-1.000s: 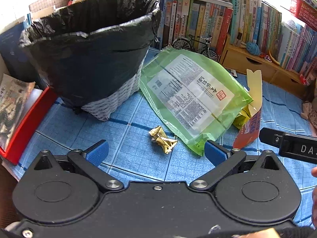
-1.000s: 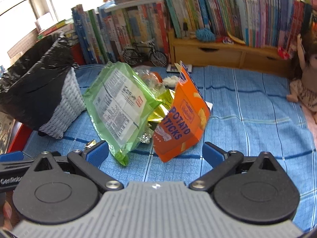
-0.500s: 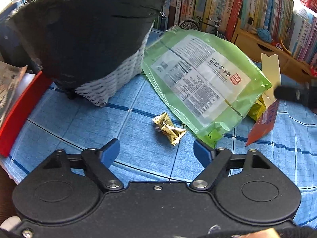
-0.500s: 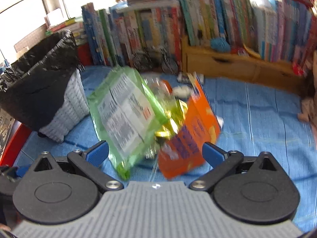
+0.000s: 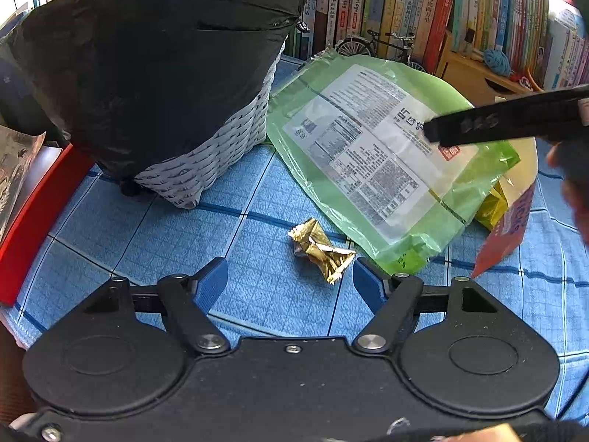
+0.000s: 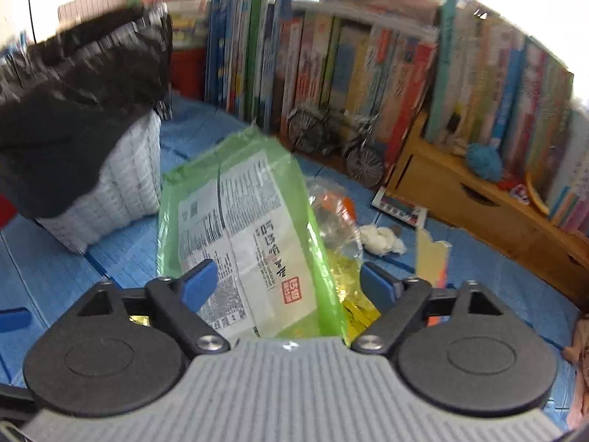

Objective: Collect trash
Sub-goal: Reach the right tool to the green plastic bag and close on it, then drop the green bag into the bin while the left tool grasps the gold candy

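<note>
1. In the left wrist view, the left gripper (image 5: 289, 278) is being closed, jaws apart and unloaded; the gold wrapper (image 5: 321, 249) is lying on the blue mat (image 5: 154, 243) just ahead.
2. In the right wrist view, the right gripper (image 6: 283, 283) is being closed, jaws wide; the green bag (image 6: 243, 228) is lying between them, ungripped.

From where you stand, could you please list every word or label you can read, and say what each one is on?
Green bag: white label of fine print and large characters, too small or distorted to read.
Orange box: partial lettering, not legible.
Book spines: Chinese titles, too small to read.
Black bar: blurred marking, unreadable.
</note>
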Demonstrator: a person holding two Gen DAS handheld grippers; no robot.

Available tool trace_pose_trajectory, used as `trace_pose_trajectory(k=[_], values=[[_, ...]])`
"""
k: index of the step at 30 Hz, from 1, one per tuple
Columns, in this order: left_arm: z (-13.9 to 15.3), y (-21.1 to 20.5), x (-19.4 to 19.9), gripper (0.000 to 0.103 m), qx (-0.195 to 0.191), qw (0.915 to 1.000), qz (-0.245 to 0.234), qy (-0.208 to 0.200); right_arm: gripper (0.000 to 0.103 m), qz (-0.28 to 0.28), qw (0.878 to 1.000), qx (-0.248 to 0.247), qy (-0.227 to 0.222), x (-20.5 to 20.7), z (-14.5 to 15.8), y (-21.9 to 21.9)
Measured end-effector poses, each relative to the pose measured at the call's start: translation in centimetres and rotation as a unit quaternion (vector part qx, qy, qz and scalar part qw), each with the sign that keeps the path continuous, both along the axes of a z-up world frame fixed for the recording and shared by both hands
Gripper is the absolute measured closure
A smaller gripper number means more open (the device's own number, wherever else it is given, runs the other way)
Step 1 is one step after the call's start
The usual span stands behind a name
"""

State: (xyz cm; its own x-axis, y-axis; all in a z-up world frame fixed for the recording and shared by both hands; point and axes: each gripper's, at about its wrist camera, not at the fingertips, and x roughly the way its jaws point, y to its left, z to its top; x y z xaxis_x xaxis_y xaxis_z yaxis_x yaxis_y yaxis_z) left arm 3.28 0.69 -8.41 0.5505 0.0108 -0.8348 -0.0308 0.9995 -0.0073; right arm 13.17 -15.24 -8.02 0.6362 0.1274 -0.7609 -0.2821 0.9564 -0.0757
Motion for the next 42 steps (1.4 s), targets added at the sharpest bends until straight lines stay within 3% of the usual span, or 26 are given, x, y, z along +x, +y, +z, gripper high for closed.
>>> trace_pose_trajectory(k=[6,10,11,13,16,20,29,42], values=[[-1.0,-0.3,1.3,0.034,0.003,0.9999,-0.011,0.002,0.027,-0.007,0.999,-0.006,0.051,2.4,-3.4,0.3],[-1.8,-0.4,2.0,0.038,0.0,0.9999,-0.01,0.008,0.028,-0.007,0.997,-0.014,0.074,3.2,-5.4,0.6],[-2.1,-0.4,2.2,0.042,-0.001,0.9999,-0.009,0.011,0.031,-0.007,0.997,-0.016,0.076,3.3,-5.7,0.6],[-2.5,-0.3,2.4,0.048,-0.004,0.9998,-0.008,0.018,0.055,-0.001,0.996,-0.012,0.083,3.3,-6.0,0.9],[-2.9,0.1,2.6,0.053,-0.015,0.9995,-0.006,0.027,0.074,0.001,0.996,-0.006,0.092,3.1,-5.9,1.2],[-2.9,0.4,2.5,0.054,-0.016,0.9996,-0.005,0.022,0.087,0.018,0.996,-0.004,0.089,2.2,-4.8,1.7],[-1.6,0.9,2.1,0.059,-0.021,0.9997,0.003,0.014,0.098,0.032,0.998,0.027,0.054,1.2,0.8,1.5],[1.1,0.4,0.9,0.059,-0.015,0.9995,-0.007,-0.025,0.1,0.046,0.996,0.069,-0.044,0.6,13.5,1.2]])
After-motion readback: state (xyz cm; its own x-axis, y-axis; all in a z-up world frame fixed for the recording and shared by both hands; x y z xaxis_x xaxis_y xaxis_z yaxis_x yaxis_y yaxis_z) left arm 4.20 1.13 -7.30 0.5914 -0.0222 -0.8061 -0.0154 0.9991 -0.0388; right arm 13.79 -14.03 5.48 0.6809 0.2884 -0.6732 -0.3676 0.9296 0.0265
